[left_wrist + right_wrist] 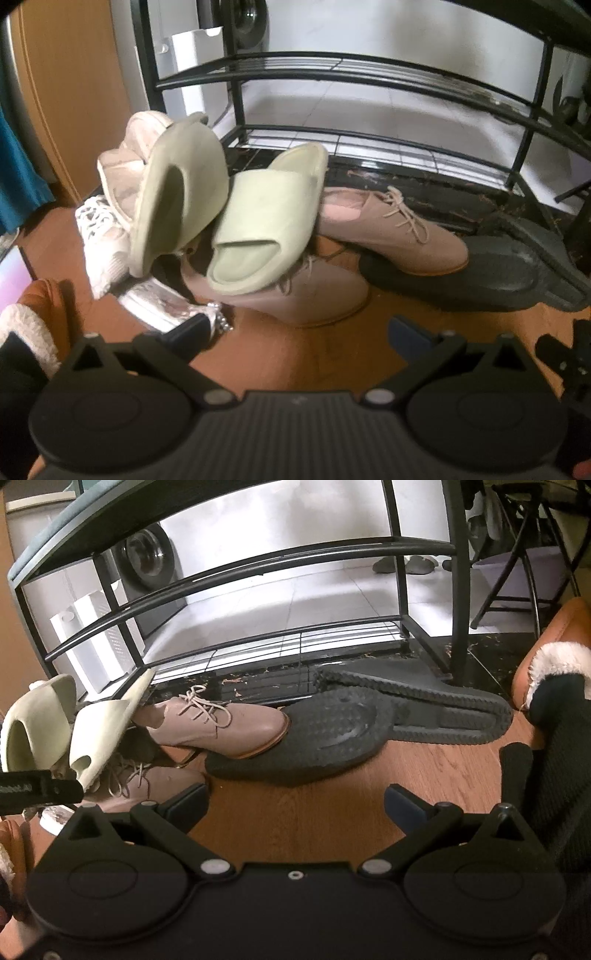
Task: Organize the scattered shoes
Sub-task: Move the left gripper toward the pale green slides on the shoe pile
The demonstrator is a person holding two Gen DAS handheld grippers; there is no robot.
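I hold a pair of tongs in each hand, both pointing down at a heap of shoes on a wooden floor (295,819) in front of a black metal shoe rack (369,74). My left gripper (295,332) has its jaws spread wide with nothing between them, hovering over bare floor just short of the pile. My right gripper (295,805) is likewise spread wide and empty.

At the left of the heap, two pale green slides (266,218) lean tilted against each other, resting on top of other shoes. Behind them lie a cream slipper (122,170) and a white lace sneaker (103,236). Two tan lace-up shoes (391,229) lie beside the slides, one partly under the right slide, the other with its toe resting on a black shoe (314,738) turned sole-up. A second black shoe (443,712), also sole-up, lies just behind it, touching the rack's foot. The rack's shelves hold no shoes that I can see. A brown fleece-lined slipper (550,653) sits at the far right.
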